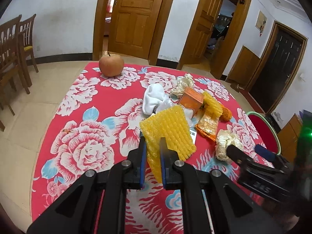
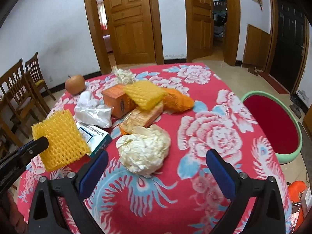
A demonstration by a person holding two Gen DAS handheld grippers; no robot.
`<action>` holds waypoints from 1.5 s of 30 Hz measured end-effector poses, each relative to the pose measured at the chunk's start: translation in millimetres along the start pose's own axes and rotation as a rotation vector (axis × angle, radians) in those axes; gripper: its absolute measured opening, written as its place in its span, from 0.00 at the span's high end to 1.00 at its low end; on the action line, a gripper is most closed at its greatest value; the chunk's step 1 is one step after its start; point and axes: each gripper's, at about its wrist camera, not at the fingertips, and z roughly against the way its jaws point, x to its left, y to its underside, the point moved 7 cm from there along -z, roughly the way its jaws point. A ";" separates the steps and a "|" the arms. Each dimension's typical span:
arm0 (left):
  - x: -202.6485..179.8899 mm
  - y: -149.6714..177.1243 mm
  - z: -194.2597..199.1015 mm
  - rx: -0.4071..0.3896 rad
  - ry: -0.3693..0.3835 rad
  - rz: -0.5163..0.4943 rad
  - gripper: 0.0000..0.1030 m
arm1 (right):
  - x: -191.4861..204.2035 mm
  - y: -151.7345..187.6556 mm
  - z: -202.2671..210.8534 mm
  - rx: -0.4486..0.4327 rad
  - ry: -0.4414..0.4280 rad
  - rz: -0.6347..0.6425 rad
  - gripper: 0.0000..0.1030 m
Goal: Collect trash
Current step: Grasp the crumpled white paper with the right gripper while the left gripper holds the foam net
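My left gripper (image 1: pixel 153 148) is shut on a yellow foam fruit net (image 1: pixel 167 130), lifted off the red floral tablecloth (image 1: pixel 81 136). The right wrist view shows the same net (image 2: pixel 60 138) at the left, with the left gripper's finger (image 2: pixel 39 144) on it. My right gripper (image 2: pixel 157 156) is open, its blue pads either side of a crumpled cream wad (image 2: pixel 145 150), not touching it. Behind lie an orange box (image 2: pixel 117 101), a second yellow net (image 2: pixel 144 93), an orange net (image 2: pixel 177 99), a white plastic bag (image 2: pixel 93 111) and a white-and-teal box (image 2: pixel 97 138).
An apple (image 2: pixel 75 84) stands at the table's far left corner, and another cream wad (image 2: pixel 124 76) lies near the far edge. A red stool with a green rim (image 2: pixel 273 126) stands right of the table. Wooden chairs (image 2: pixel 19 89) stand at the left.
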 end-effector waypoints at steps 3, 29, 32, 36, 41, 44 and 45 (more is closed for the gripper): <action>-1.0 0.1 -2.1 0.002 0.007 -0.002 0.89 | 3.4 2.3 -13.1 0.038 -0.011 -0.014 0.20; -49.8 -6.7 17.2 -0.026 0.015 -0.063 0.89 | -25.9 -1.4 27.4 -0.010 -0.029 -0.027 0.49; -62.8 -8.3 20.7 -0.032 0.018 -0.085 0.89 | -36.8 -3.0 37.5 -0.028 -0.027 -0.044 0.49; -81.0 -11.9 22.7 -0.038 0.030 -0.112 0.89 | -49.9 -4.7 50.1 -0.052 -0.027 -0.056 0.49; -108.7 -17.9 20.7 -0.042 0.047 -0.144 0.89 | -72.8 -8.9 63.0 -0.081 -0.013 -0.074 0.49; -125.7 -19.9 18.2 -0.044 0.056 -0.167 0.89 | -92.1 -11.3 69.2 -0.097 0.001 -0.094 0.49; -132.2 -20.6 17.0 -0.044 0.060 -0.177 0.89 | -97.4 -11.8 70.7 -0.101 0.005 -0.100 0.49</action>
